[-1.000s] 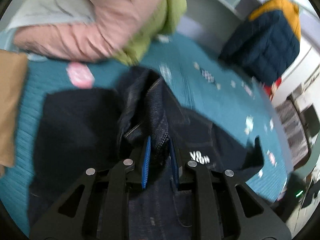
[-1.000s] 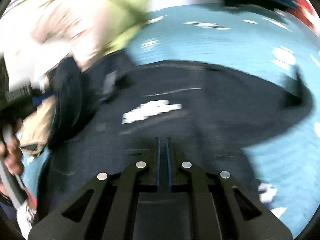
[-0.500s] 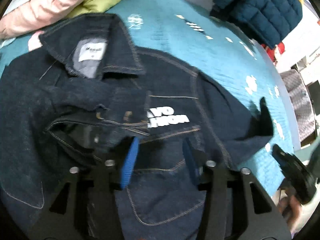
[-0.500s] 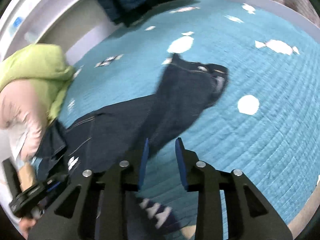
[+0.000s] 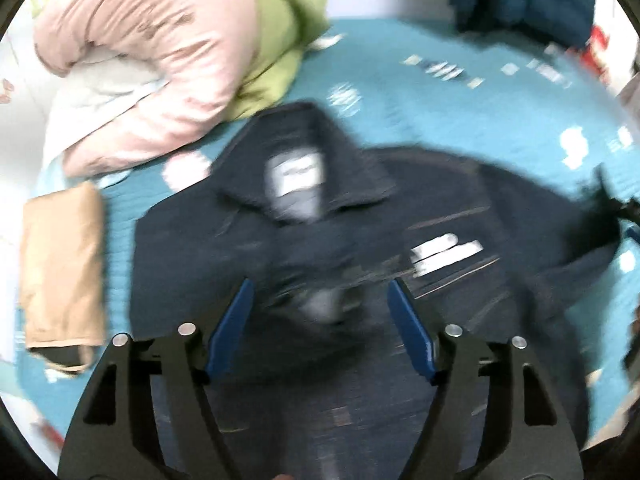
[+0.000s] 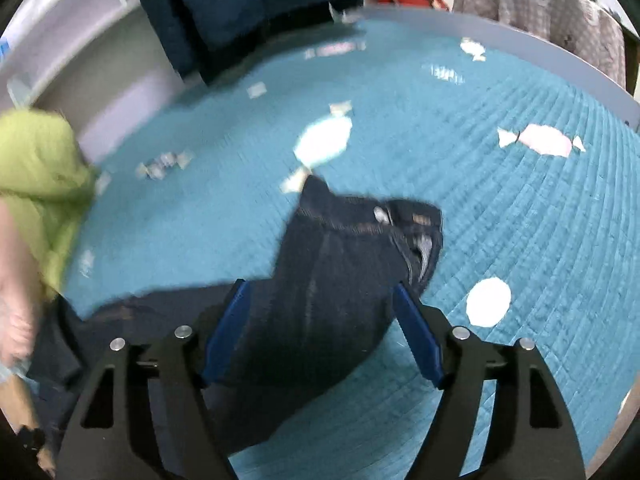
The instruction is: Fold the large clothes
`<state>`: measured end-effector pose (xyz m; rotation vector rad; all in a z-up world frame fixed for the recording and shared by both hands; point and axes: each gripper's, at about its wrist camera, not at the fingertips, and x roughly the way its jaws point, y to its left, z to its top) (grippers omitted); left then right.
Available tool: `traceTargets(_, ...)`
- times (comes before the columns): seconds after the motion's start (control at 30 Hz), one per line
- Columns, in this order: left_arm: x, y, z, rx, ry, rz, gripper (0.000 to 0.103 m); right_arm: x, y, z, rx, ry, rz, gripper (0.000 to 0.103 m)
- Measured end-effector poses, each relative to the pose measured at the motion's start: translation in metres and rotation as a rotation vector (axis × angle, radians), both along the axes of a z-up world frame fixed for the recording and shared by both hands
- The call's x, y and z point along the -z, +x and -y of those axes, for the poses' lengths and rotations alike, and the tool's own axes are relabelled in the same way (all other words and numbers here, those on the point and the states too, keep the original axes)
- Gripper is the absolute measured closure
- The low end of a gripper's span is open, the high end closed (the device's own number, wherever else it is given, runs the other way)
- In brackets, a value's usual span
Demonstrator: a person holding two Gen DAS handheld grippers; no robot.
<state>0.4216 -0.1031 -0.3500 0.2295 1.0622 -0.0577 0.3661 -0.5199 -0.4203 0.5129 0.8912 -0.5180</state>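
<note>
A dark denim jacket (image 5: 360, 248) lies spread on the teal bedspread (image 5: 460, 112), collar and white label toward the far side, white lettering on the chest. My left gripper (image 5: 320, 300) is wide open and empty above the jacket's front. My right gripper (image 6: 320, 304) is wide open and empty above the jacket's sleeve (image 6: 352, 264), whose buttoned cuff lies flat on the bedspread (image 6: 520, 240). The left wrist view is blurred.
A pink and green pile of padded clothes (image 5: 192, 48) lies at the far left, with a folded tan garment (image 5: 60, 264) beside it. A navy padded jacket (image 6: 248, 4) hangs at the bed's far edge. A grey patterned cloth (image 6: 552, 12) lies beyond the bed rim.
Both grippers were shut on the denim a second ago; both have let go and opened wide. The jacket now lies spread flat. The left gripper has drawn back and swung left.
</note>
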Motion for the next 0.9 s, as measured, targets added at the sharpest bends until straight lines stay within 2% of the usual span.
traceTargets(0.03,0.003,0.001,-0.01,-0.024,-0.005,-0.019,0.032,0.008,-0.004,0.007,0.018,0.041,0.005,0.034)
traceTargets(0.07,0.004,0.001,-0.018,-0.046,-0.026,-0.028,0.032,0.013,-0.006,0.014,0.019,0.096,0.02,0.044)
traceTargets(0.1,0.006,0.001,-0.03,-0.083,-0.06,-0.042,0.032,0.017,-0.006,0.018,0.024,0.127,0.025,0.05)
traceTargets(0.2,0.007,0.0,-0.062,-0.169,-0.121,-0.061,0.029,0.015,-0.01,0.023,0.011,0.148,0.043,0.063)
traceTargets(0.27,0.005,-0.001,-0.075,-0.199,-0.113,-0.059,0.027,0.009,-0.014,0.022,-0.006,0.171,0.078,0.085)
traceTargets(0.33,0.003,-0.003,-0.089,-0.219,-0.114,-0.058,0.027,0.0,-0.019,0.018,-0.018,0.203,0.139,0.096)
traceTargets(0.4,0.001,-0.006,-0.101,-0.229,-0.121,-0.049,0.027,-0.018,-0.025,0.007,-0.037,0.202,0.212,0.097)
traceTargets(0.5,-0.004,-0.011,-0.118,-0.243,-0.124,-0.04,0.027,-0.06,-0.027,-0.024,-0.145,0.171,0.357,0.098)
traceTargets(0.57,-0.007,-0.015,-0.131,-0.262,-0.129,-0.034,0.027,-0.093,-0.026,-0.06,-0.25,0.149,0.457,0.098)
traceTargets(0.67,-0.009,-0.021,-0.157,-0.294,-0.139,-0.034,0.027,-0.132,-0.019,-0.12,-0.396,0.14,0.555,0.098)
traceTargets(0.73,-0.012,-0.026,-0.175,-0.313,-0.137,-0.032,0.026,-0.147,-0.012,-0.163,-0.501,0.17,0.59,0.097)
traceTargets(0.8,-0.014,-0.029,-0.19,-0.327,-0.139,-0.024,0.025,-0.155,0.0,-0.213,-0.636,0.188,0.576,0.097)
traceTargets(0.9,-0.018,-0.036,-0.216,-0.359,-0.154,-0.012,0.023,-0.143,0.017,-0.298,-0.829,0.157,0.478,0.095)
